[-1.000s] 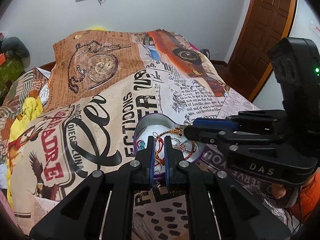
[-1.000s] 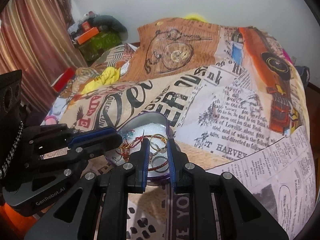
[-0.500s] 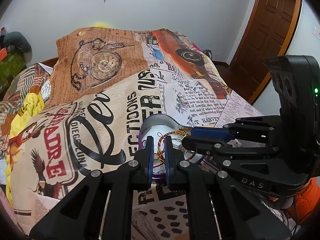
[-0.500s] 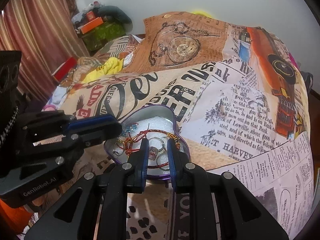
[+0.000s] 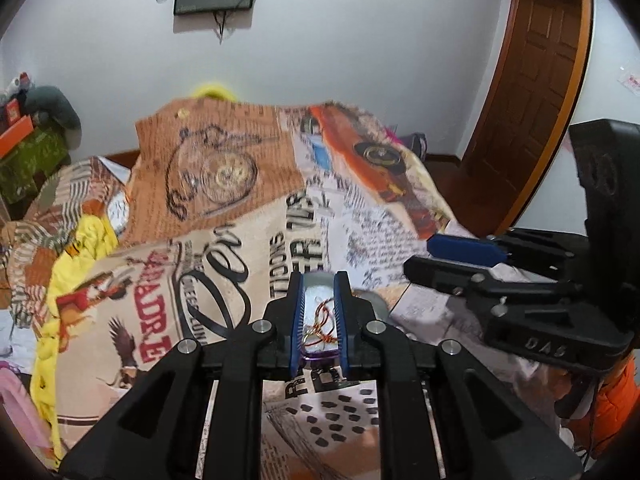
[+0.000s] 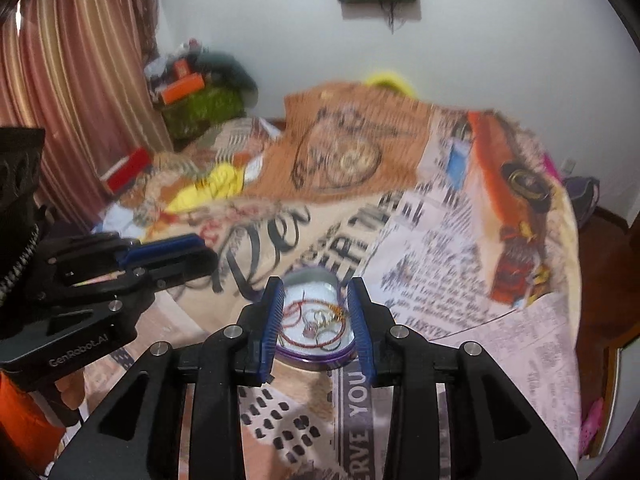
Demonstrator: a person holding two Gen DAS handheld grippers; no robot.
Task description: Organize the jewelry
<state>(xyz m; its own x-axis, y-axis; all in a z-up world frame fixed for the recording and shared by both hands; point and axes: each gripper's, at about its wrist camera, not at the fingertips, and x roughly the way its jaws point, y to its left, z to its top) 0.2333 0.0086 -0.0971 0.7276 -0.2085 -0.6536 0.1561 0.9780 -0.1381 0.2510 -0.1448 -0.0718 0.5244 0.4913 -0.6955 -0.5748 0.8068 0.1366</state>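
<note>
Left wrist view: the left gripper (image 5: pixel 319 316) hovers over the bed (image 5: pixel 224 240), its fingers (image 5: pixel 297 320) parted by a narrow gap with nothing clamped between them. Straight ahead and just below that gap sits the tin (image 5: pixel 316 354), purple-rimmed, white inside, with a tangle of red and gold bracelets (image 5: pixel 320 320) in it. Off to the right, well apart from the tin, the right gripper (image 5: pixel 440 258) points inward; its fingers look released, though this side-on angle makes that hard to judge.

Right wrist view: the right gripper (image 6: pixel 316 320) has its fingers (image 6: pixel 273 320) spread wide, holding nothing, and the tin (image 6: pixel 316 356) lies directly in front, framed between them. Inside, thin red bangles (image 6: pixel 320 340) and a few rings (image 6: pixel 316 316) lie loose and flat; the blur hides finer detail. The left gripper (image 6: pixel 200 254) sits to the left, beside the tin and not over it. Judging by this, the jewelry lies dead ahead of both, with the right gripper better opened to reach in.
</note>
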